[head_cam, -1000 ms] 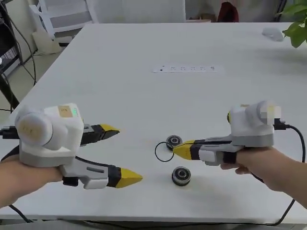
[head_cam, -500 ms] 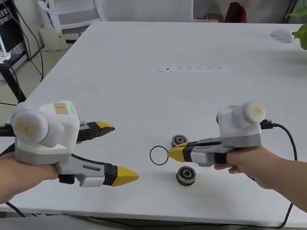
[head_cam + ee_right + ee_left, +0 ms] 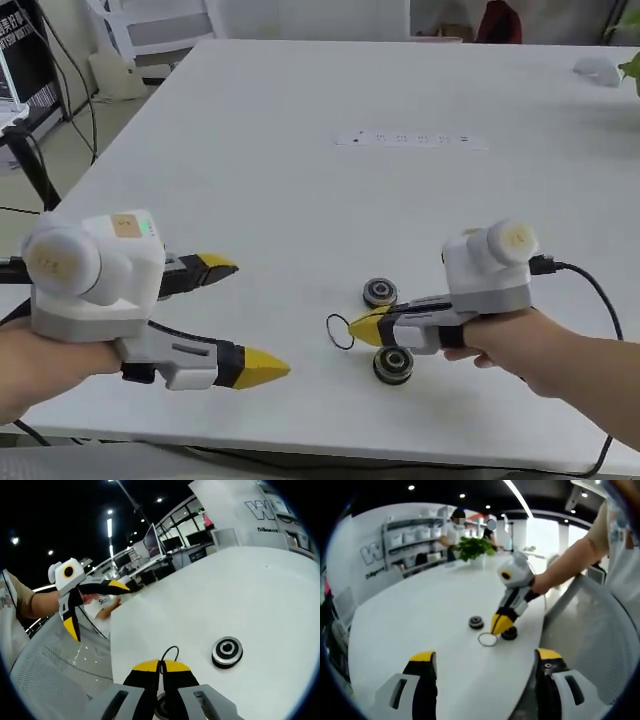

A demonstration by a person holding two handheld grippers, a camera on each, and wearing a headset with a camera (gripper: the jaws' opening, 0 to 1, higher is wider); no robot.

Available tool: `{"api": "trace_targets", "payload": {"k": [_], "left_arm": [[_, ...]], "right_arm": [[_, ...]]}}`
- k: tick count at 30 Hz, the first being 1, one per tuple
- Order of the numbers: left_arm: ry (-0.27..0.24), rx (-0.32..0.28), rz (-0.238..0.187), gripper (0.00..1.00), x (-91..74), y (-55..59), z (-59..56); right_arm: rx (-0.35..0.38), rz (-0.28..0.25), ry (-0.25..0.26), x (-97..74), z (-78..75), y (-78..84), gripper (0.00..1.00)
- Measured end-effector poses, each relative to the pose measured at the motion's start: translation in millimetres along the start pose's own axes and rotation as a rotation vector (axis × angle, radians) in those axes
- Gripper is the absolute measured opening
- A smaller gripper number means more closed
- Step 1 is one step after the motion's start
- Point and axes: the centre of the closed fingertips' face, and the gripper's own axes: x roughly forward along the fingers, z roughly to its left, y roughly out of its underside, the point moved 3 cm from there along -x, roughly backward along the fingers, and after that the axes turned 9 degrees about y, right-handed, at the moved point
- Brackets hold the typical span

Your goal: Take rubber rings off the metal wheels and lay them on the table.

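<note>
Pinching rubber ring, right claw has tilted it since.

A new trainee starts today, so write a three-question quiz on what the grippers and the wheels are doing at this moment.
1. True or false: the left gripper is shut.
2. What does the right gripper hold? A) a bolt B) a rubber ring C) a screw
3. Fill in: ___ metal wheels sit on the table.
Key: 1 false, it is open and holds nothing; 2 B; 3 two.
</note>
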Motion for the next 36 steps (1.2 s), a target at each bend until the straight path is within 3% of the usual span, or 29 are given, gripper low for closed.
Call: {"api": "trace_targets", "payload": {"k": [10, 23, 36], "left_arm": [[0.000, 0.002, 0.014, 0.81, -0.3, 2.5, -0.1], [0.002, 0.005, 0.016, 0.81, 0.7, 0.8, -0.2], [0.006, 0.014, 0.020, 0.80, 2.5, -1.9, 0.5]], "right_arm": [[-0.015, 0.017, 0.042, 1.8, -6.5, 4.7, 0.00], [-0.044, 0.011, 0.078, -2.8, -11.9, 5.8, 0.20], [-0.055, -0.029, 0.074, -13.3, -9.6, -1.2, 0.30]]}}
